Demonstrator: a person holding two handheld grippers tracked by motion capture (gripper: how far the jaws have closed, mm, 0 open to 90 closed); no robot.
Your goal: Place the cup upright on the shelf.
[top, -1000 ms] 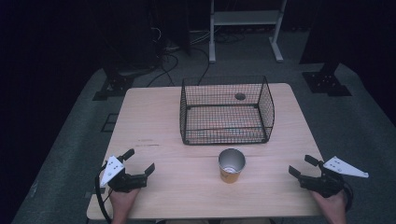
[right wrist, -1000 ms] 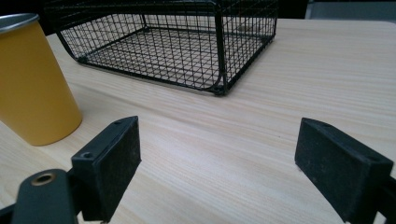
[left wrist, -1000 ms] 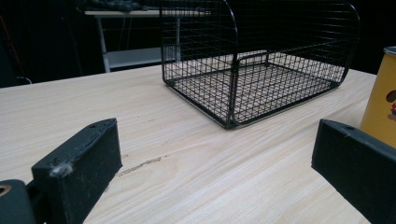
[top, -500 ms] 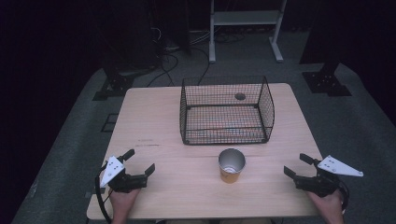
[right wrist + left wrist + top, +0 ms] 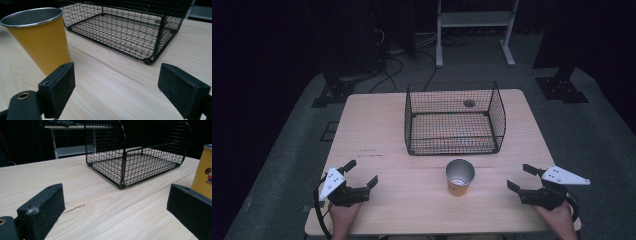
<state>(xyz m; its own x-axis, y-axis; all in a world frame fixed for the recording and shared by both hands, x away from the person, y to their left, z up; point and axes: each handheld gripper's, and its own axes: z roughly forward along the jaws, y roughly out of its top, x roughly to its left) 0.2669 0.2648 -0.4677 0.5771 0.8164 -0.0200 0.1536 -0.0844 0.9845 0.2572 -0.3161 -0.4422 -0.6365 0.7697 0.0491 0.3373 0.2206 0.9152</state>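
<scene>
Yellow metal-lined cup (image 5: 460, 176) stands just before the wire basket (image 5: 454, 118), its printed motif cut off at the left gripper view's edge. Left gripper (image 5: 360, 175) and right gripper (image 5: 521, 178), each beside cup, gape wide, empty. Pale wood table (image 5: 377, 125); grey floor, dark room.

Gripper (image 5: 117, 215) jaws wide apart; wire basket (image 5: 140, 152) ahead, yellow cup (image 5: 203, 173) right.

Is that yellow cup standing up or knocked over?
Standing upright. The yellow cup rests on its base on the table, with its open metal rim facing up, just in front of the wire basket.
</scene>
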